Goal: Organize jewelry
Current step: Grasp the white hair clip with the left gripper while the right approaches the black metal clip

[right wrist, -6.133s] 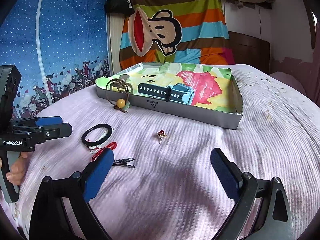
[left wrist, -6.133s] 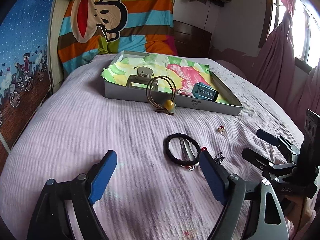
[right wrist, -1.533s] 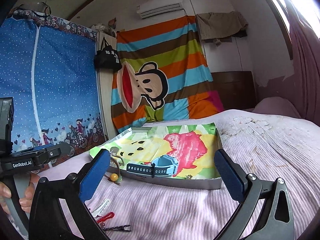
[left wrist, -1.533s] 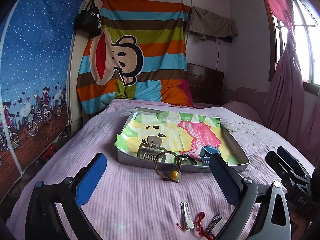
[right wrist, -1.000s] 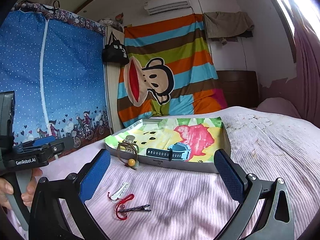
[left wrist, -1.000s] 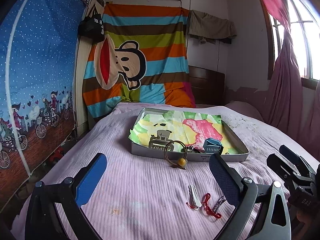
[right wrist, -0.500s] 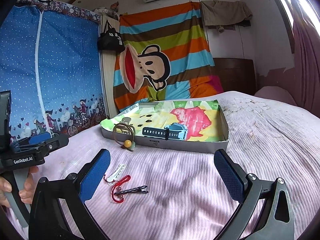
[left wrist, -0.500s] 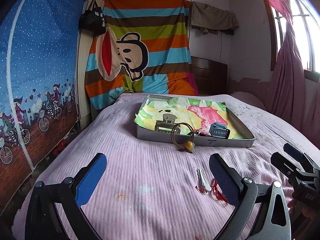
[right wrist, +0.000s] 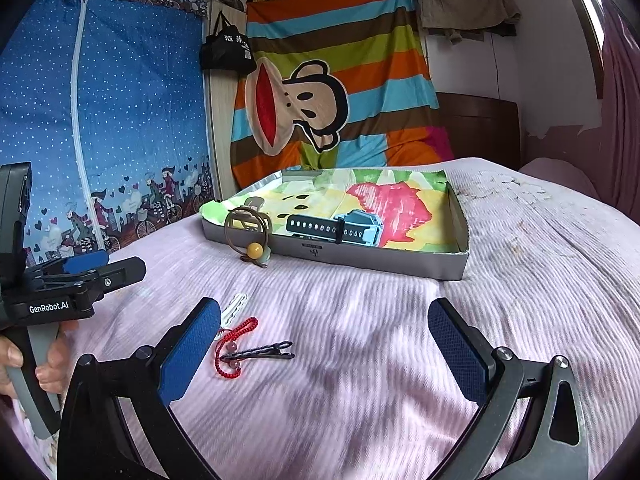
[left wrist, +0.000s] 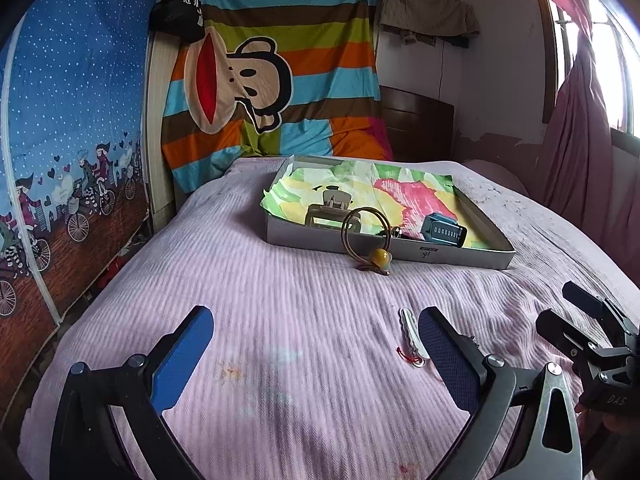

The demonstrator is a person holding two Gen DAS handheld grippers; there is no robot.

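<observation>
Both grippers hang low over the pink bed (right wrist: pixel 520 248), and both are spread wide with nothing in them. The left gripper (left wrist: pixel 316 354) is held by a hand (right wrist: pixel 44 364) at the edge of the right wrist view. The right gripper (right wrist: pixel 324 346) points at the small things that lie loose on the cover.

The grey tray (right wrist: pixel 384 262) sits farther up the bed. It has a bright painted paper inside, so small things show up well on it. A blue watch (right wrist: pixel 340 227) and a tan hair claw (left wrist: pixel 330 210) are already in it. A brown hair tie with a yellow bead (right wrist: pixel 254 240) leans on the front wall of the tray, with its bead down on the cover. It looks half out, so it may need a push in.

Three things are not put away yet. A white hair clip (right wrist: pixel 234 306), a red bead string (right wrist: pixel 234 340) and a black hair clip (right wrist: pixel 260 355) lie close together near the right gripper's left finger. The red string seems to touch the black clip, but the view is a bit blurry there.

The grippers are probably open because the next job is to grab one of these. The black clip is thin and flat, so it may slip.
</observation>
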